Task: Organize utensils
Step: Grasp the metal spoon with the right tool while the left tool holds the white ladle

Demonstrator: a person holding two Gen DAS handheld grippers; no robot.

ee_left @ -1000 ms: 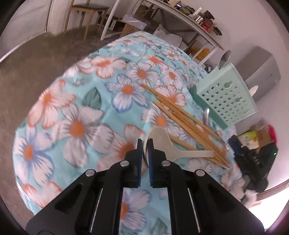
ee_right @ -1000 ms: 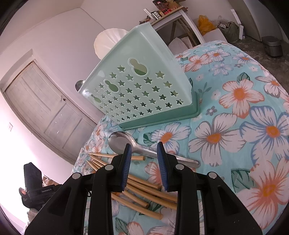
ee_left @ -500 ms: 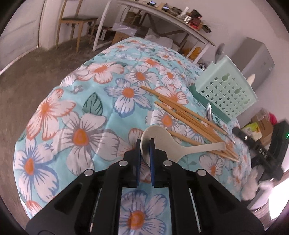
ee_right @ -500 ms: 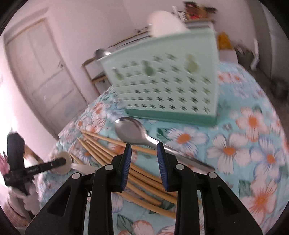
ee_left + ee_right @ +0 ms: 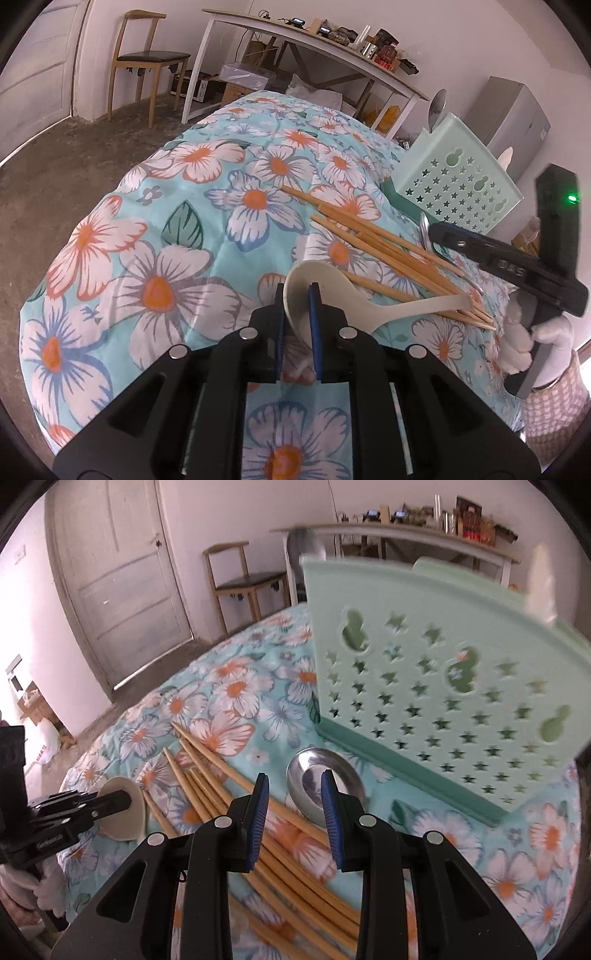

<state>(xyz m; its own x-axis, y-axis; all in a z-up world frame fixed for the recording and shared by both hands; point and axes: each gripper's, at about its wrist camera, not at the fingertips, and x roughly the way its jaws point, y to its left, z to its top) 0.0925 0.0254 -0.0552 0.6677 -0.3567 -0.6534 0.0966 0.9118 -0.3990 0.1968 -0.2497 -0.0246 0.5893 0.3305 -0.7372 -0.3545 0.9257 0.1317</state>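
A cream spoon (image 5: 406, 308) lies with its handle across several wooden chopsticks (image 5: 369, 240) on the flowered cloth. Its bowl stands tilted up between the pads of my left gripper (image 5: 297, 291), whose jaws are opening while still pinching the bowl's wall. The right wrist view shows this grip from the side, with the cream spoon (image 5: 125, 812) at the lower left. My right gripper (image 5: 293, 779) hovers open over the chopsticks (image 5: 207, 760), and the bowl of a metal spoon (image 5: 310, 794) lies just past its fingertips. A mint perforated caddy (image 5: 424, 672) stands right behind.
The caddy (image 5: 458, 177) holds a metal spoon (image 5: 437, 107) and a white utensil. A gloved hand (image 5: 524, 339) holds the right gripper. Off the cloth-covered table stand a wooden chair (image 5: 147, 55), a long cluttered white table (image 5: 314, 40) and a door (image 5: 122, 583).
The right gripper rolled and swung sideways, from the metal spoon's handle to its bowl. The left jaws widened slightly on the cream spoon's bowl, which tipped up.
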